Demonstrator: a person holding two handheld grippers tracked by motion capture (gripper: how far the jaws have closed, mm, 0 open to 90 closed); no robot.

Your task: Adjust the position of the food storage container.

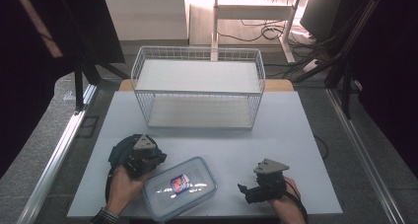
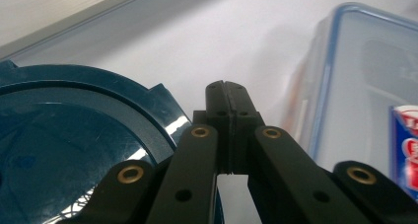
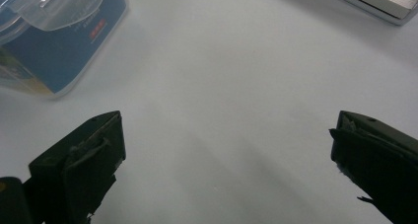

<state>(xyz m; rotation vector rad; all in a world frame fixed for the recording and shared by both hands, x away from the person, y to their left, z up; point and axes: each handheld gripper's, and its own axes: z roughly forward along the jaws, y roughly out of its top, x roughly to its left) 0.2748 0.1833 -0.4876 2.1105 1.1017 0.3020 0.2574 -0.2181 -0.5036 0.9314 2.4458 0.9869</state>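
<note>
The work in hand looks like getting the clear box off the near edge of the desk, most likely toward the wire basket at the far side. The box lies at the near middle, tilted a little, with a blue-edged lid and a red and blue packet inside. A dark blue round lid sits just left of it.

To do this step well, I judge that the two claws should take the box from opposite sides, low on its walls and under the lid's rim, so it cannot tip or slip. The plastic looks smooth and may slide in the jaws, so a square, even grip matters more than speed. The left claw has to open before it can help. It also has to keep off the round lid, which lies very close.

The left claw is closed with nothing between its jaws. In the left gripper view it points along the narrow gap between the round lid and the box's left wall, low over the desk. The left hand comes in from the near edge, with its wrist turned so the claw aims rightward and away.

The right claw is wide open and empty. The right gripper view shows its jaws spread over bare desk, with the box's corner well ahead. It points left toward the box but stands apart from it, held low by the right hand.
</note>
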